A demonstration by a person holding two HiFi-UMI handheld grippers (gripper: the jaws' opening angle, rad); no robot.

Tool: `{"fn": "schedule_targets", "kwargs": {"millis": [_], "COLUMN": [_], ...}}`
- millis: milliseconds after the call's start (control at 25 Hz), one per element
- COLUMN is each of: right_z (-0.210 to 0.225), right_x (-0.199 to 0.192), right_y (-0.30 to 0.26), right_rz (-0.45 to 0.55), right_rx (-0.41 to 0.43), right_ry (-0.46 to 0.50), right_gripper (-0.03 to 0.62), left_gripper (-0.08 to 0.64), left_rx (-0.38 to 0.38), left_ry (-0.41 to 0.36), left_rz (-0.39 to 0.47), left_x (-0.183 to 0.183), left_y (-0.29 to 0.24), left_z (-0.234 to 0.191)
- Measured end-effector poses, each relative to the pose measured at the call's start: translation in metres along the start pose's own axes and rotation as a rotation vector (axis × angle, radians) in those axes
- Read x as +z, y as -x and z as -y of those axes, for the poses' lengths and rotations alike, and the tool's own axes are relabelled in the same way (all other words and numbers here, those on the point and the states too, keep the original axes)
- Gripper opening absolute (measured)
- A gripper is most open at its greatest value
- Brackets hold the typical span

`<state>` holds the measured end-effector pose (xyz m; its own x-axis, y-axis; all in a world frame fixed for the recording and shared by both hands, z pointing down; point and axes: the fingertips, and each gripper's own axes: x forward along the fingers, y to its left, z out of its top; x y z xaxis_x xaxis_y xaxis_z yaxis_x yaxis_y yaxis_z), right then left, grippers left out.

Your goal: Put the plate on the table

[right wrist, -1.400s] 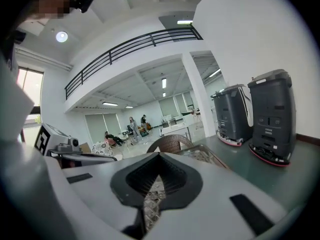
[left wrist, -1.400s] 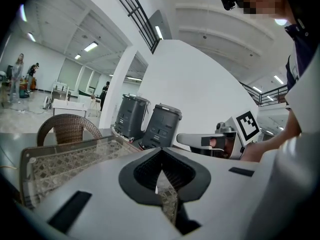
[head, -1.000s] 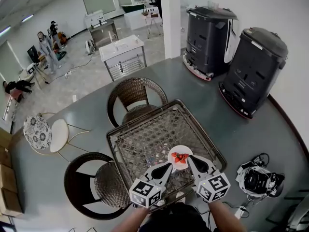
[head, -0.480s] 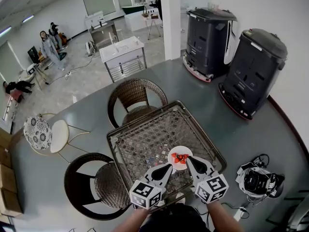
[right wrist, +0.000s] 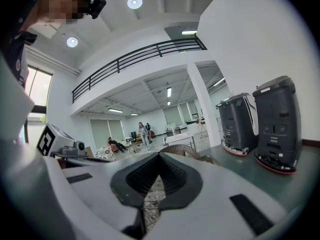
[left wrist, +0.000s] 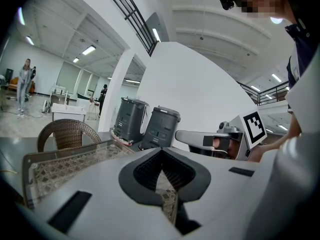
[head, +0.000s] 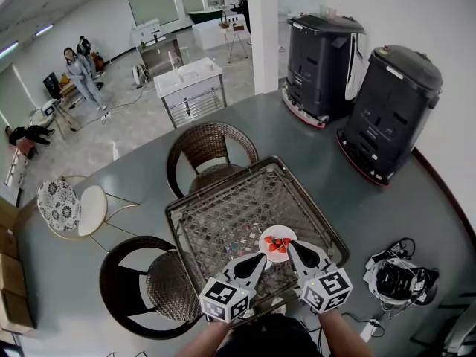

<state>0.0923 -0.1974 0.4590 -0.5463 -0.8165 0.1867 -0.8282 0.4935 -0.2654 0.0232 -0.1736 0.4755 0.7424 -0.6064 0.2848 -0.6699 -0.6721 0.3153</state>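
Note:
A small white plate [head: 277,242] with red pieces of fruit rests on the near part of the wicker-and-glass table [head: 223,181]. My right gripper [head: 291,246] points at the plate's near right edge, tip close beside it; whether it touches is unclear. In the right gripper view the jaws [right wrist: 159,157] are shut, with only table weave behind them. My left gripper [head: 261,257] lies just below and left of the plate, apart from it. Its jaws [left wrist: 161,152] are also shut and empty. The right gripper [left wrist: 220,141] shows at the right of the left gripper view.
Two brown wicker chairs [head: 210,149] [head: 145,285] stand at the table's far and left sides, and a white patterned chair [head: 74,207] further left. Two tall black machines [head: 323,50] [head: 390,106] stand at the back right. A black device with cables [head: 394,277] lies on the floor, right.

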Motion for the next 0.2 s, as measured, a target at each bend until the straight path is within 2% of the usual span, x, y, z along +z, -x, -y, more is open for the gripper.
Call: {"fn": "schedule_targets", "kwargs": {"millis": [200], "right_z": [-0.0005], "right_x": [-0.0010], "right_y": [0.0003], "right_rz": [0.000], "right_rx": [0.002], "right_ry": [0.001], "right_gripper": [0.005], "left_gripper": [0.005], "left_rx": [0.001], "left_ry": [0.004], "left_rz": [-0.001], "left_x": [-0.0011], "left_y": [0.0001], "left_z": [0.0010]}}
